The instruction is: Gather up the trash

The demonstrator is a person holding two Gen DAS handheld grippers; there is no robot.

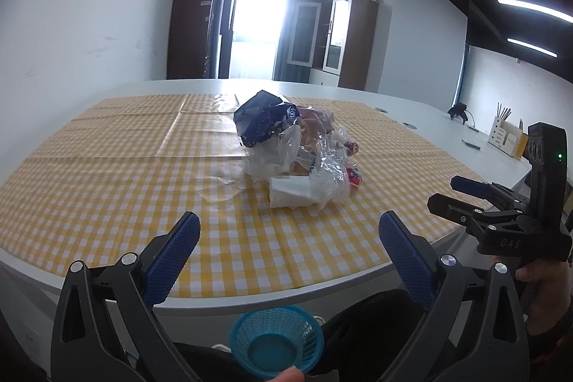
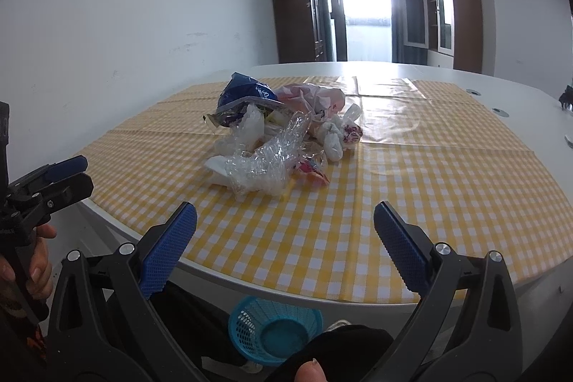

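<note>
White walls and a bright balcony door back the room; a white worktop [image 1: 412, 102] carries a yellow-checked cloth [image 1: 107, 174].

Trash pile [image 1: 297, 153] sits mid-cloth, well apart from both grippers. It holds a crumpled blue bag [image 1: 261, 120] on the far left, a pinkish bag [image 2: 311, 95] just beside it, clear plastic wrap [image 2: 265, 167] near the front, a white cup [image 1: 290, 192] on its side, touching the wrap, and a red-and-white wrapper [image 2: 313, 172] at the pile's right edge.

Left gripper [image 1: 290, 238] hovers over the cloth's near edge, jaws spread wide w/ nothing between them. Right gripper [image 2: 286, 231] likewise: jaws wide apart, empty, over the near edge. Each shows in the other's view, off to the side, held in a hand [image 2: 35, 267].

Blue mesh basket [image 1: 275, 342] sits low, below the worktop's near edge, approx. between the grippers; it looks empty.

On the far right of the worktop stands a white holder [image 1: 505, 131] w/ sticks in it.
</note>
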